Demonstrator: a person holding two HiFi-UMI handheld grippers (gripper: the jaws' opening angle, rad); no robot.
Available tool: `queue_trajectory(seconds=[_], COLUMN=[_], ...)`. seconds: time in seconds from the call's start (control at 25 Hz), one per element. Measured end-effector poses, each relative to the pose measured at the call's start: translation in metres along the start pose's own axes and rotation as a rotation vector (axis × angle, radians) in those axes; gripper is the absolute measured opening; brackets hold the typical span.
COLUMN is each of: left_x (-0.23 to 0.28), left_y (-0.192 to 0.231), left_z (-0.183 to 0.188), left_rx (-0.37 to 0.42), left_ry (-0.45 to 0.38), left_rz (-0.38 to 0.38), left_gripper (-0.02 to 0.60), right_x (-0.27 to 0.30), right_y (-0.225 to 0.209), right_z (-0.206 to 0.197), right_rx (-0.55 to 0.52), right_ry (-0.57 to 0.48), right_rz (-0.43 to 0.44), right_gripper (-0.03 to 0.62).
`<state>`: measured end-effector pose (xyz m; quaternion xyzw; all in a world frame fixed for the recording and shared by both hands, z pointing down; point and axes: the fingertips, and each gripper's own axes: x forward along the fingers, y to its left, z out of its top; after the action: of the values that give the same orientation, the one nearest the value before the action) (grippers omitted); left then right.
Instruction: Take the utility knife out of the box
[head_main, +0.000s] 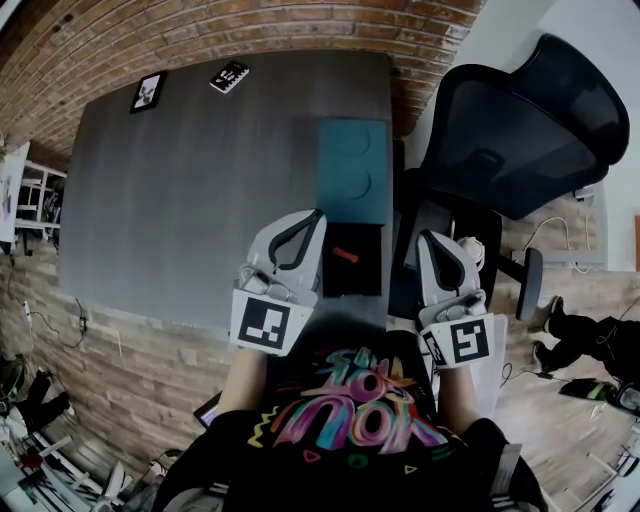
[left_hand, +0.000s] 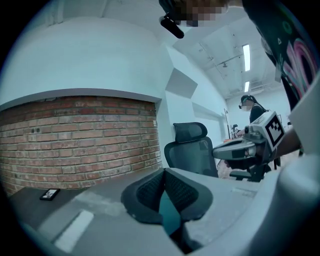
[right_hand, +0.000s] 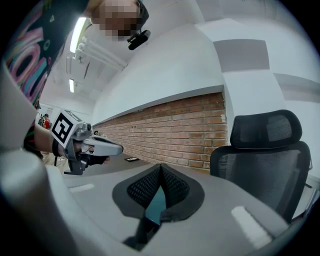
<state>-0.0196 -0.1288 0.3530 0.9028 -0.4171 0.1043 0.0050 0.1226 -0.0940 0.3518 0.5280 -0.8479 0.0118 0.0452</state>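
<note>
A small open black box (head_main: 352, 272) stands at the near right edge of the grey table (head_main: 200, 200), with the orange-red utility knife (head_main: 346, 255) lying inside it. Its teal lid (head_main: 351, 170) lies flat just beyond the box. My left gripper (head_main: 318, 214) hovers just left of the box, jaws shut and empty; in its own view the pads (left_hand: 164, 172) meet. My right gripper (head_main: 424, 236) is held off the table's right edge, beside the box, also shut with nothing in it, pads (right_hand: 160, 166) touching. Neither gripper touches the box or knife.
A black mesh office chair (head_main: 520, 130) stands close to the table's right side. At the far end of the table lie a small framed picture (head_main: 148, 92) and a black card (head_main: 230, 76). A brick wall runs behind the table.
</note>
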Motion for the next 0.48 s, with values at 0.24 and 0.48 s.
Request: queue_trajectory(seconds=[0.24, 0.48], left_x=[0.006, 0.014], left_y=[-0.006, -0.015], left_z=[-0.01, -0.021], left_rx=[-0.005, 0.039], left_ry=[0.022, 0.063], left_rz=[-0.054, -0.086], left_gripper=[0.009, 0.058], right_x=[-0.002, 0.0], right_y=[-0.004, -0.003], right_z=[-0.001, -0.009], right_rx=[0.01, 0.019], right_ry=[0.006, 0.034], right_rz=[0.001, 0.021], right_gripper=[-0.002, -0.002])
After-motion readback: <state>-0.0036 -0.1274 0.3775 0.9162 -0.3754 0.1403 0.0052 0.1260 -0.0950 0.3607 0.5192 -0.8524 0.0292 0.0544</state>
